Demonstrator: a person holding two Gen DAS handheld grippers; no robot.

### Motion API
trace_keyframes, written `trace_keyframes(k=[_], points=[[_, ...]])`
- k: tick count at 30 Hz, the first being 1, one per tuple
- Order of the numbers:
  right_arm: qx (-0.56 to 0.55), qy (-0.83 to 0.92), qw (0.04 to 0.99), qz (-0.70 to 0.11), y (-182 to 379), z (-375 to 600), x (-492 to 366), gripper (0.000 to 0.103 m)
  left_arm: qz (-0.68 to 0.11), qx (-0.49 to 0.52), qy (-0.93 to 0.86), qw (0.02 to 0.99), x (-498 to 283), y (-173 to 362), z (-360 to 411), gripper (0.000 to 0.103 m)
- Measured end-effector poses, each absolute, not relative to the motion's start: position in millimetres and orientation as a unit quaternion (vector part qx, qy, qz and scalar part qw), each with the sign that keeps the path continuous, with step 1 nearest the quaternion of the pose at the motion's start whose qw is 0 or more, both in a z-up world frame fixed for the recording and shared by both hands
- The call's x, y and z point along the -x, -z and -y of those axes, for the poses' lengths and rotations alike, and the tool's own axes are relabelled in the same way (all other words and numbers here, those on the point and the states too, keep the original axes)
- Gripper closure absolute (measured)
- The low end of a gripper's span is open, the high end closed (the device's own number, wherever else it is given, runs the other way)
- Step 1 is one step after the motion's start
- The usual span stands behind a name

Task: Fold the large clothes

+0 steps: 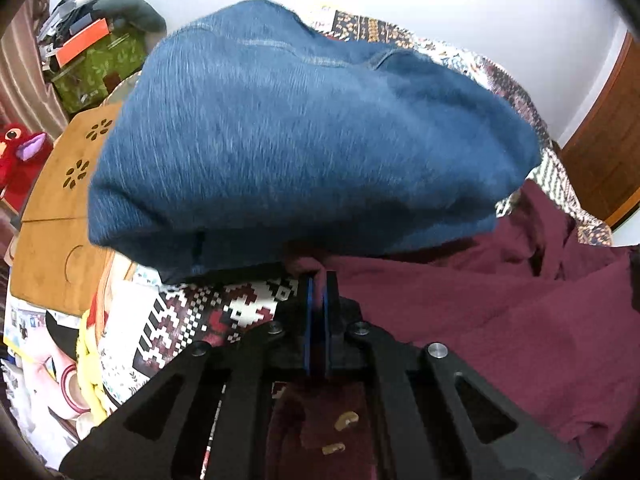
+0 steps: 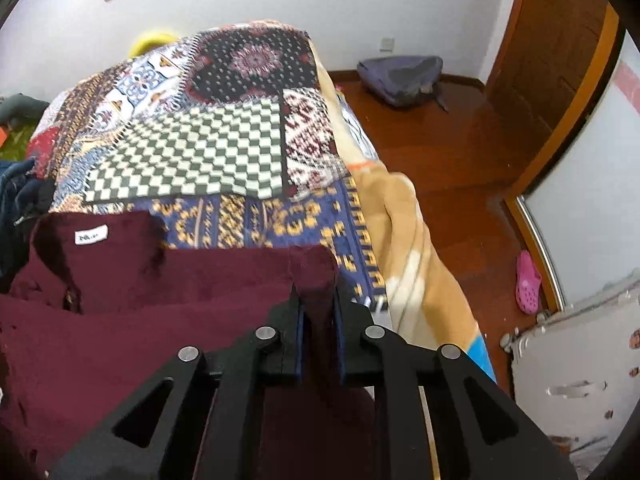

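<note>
Left claw (image 1: 319,280) clamped tight on an edge of the maroon shirt (image 1: 460,320), blue pads nearly touching, thin fold of fabric pinched at the tips. Right claw (image 2: 318,292) gripping a thicker bunched ridge of the same maroon shirt (image 2: 140,320), cloth filling the narrow gap between the pads and running back toward the camera.

Shirt spread on the bed, below and to the right of the left claw, below and to the left of the right claw. Soft, matte, finely ribbed weave; loose wrinkles. Collar (image 2: 96,240) folded open up-left of the right claw, white tag (image 2: 91,235) sewn inside, print too small to read. Two pale buttons (image 1: 346,420) visible under the left claw body.

Blue jeans (image 1: 304,136) piled just beyond the left claw tips, overlapping the shirt edge; coarse streaked denim, light stitched seams, rounded heap, blurred. Patchwork bedspread (image 2: 224,128) under everything: checkerboard, floral and knit-style panels, flat printed cloth. Tan blanket (image 2: 408,240) hanging off the bed's side.

Wooden tabletop (image 1: 60,208) with flower cut-outs to the left of the jeans. Red plush toy (image 1: 20,156), green leaf-print box (image 1: 100,68) further left. Glossy wooden floor (image 2: 460,152), grey backpack (image 2: 400,76) by the wall, pink clog (image 2: 528,282), white suitcase (image 2: 572,380) at right.
</note>
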State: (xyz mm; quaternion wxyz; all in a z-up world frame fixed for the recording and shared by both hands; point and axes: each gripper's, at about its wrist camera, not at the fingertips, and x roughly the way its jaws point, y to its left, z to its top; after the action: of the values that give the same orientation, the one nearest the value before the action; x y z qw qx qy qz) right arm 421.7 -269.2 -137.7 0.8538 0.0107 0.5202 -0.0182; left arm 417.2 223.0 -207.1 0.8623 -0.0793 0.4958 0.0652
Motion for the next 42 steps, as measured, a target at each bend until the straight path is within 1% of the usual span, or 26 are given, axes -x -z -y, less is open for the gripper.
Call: trace_keyframes(k=[3, 9, 11, 14, 16, 17, 18, 19, 20, 21, 22, 23, 24, 25, 26, 27, 33, 42], points=[[-0.01, 0.02, 0.853, -0.521, 128, 271, -413, 0.085, -0.508, 0.067, -0.075, 0.855, -414, 214, -220, 0.098], [0.015, -0.003, 0.869, -0.495, 92, 262, -380, 0.081, -0.502, 0.037, -0.075, 0.861, -399, 195, -213, 0.096], [0.023, -0.013, 0.876, -0.482, 79, 259, -364, 0.078, -0.495, 0.029, -0.07, 0.866, -390, 185, -209, 0.096], [0.037, -0.019, 0.889, -0.456, 58, 257, -339, 0.066, -0.478, 0.022, -0.059, 0.876, -371, 168, -205, 0.091], [0.039, -0.025, 0.898, -0.437, 44, 255, -321, 0.051, -0.466, 0.012, -0.057, 0.883, -358, 153, -198, 0.089], [0.039, -0.027, 0.901, -0.432, 39, 254, -316, 0.047, -0.462, 0.009, -0.057, 0.885, -352, 147, -196, 0.088], [0.042, -0.029, 0.904, -0.425, 34, 252, -308, 0.039, -0.456, 0.006, -0.056, 0.888, -344, 139, -194, 0.085], [0.045, -0.031, 0.905, -0.421, 30, 251, -303, 0.034, -0.452, 0.005, -0.055, 0.89, -340, 134, -195, 0.077], [0.05, -0.033, 0.907, -0.417, 27, 248, -295, 0.031, -0.446, 0.005, -0.053, 0.893, -330, 127, -194, 0.071], [0.055, -0.036, 0.908, -0.414, 25, 245, -289, 0.027, -0.439, 0.004, -0.053, 0.897, -319, 120, -194, 0.056], [0.063, -0.04, 0.908, -0.411, 23, 242, -281, 0.025, -0.433, 0.003, -0.055, 0.9, -311, 114, -192, 0.04], [0.069, -0.042, 0.908, -0.411, 23, 239, -276, 0.025, -0.429, 0.003, -0.056, 0.902, -305, 110, -192, 0.033], [0.078, -0.045, 0.907, -0.412, 23, 236, -270, 0.025, -0.426, 0.004, -0.058, 0.903, -298, 107, -193, 0.021], [0.087, -0.049, 0.905, -0.413, 25, 233, -264, 0.025, -0.426, 0.005, -0.059, 0.903, -290, 105, -192, 0.012], [0.092, -0.052, 0.905, -0.412, 27, 232, -259, 0.025, -0.426, 0.012, -0.061, 0.902, -280, 103, -194, 0.009], [0.095, -0.056, 0.905, -0.411, 29, 232, -252, 0.025, -0.429, 0.024, -0.057, 0.901, -271, 102, -196, 0.006], [0.082, -0.06, 0.896, -0.433, 49, 238, -219, 0.025, -0.456, 0.062, -0.044, 0.887, -229, 123, -206, 0.006], [0.017, -0.048, 0.868, -0.494, 95, 255, -186, 0.025, -0.525, 0.156, -0.038, 0.836, -186, 187, -221, 0.006]])
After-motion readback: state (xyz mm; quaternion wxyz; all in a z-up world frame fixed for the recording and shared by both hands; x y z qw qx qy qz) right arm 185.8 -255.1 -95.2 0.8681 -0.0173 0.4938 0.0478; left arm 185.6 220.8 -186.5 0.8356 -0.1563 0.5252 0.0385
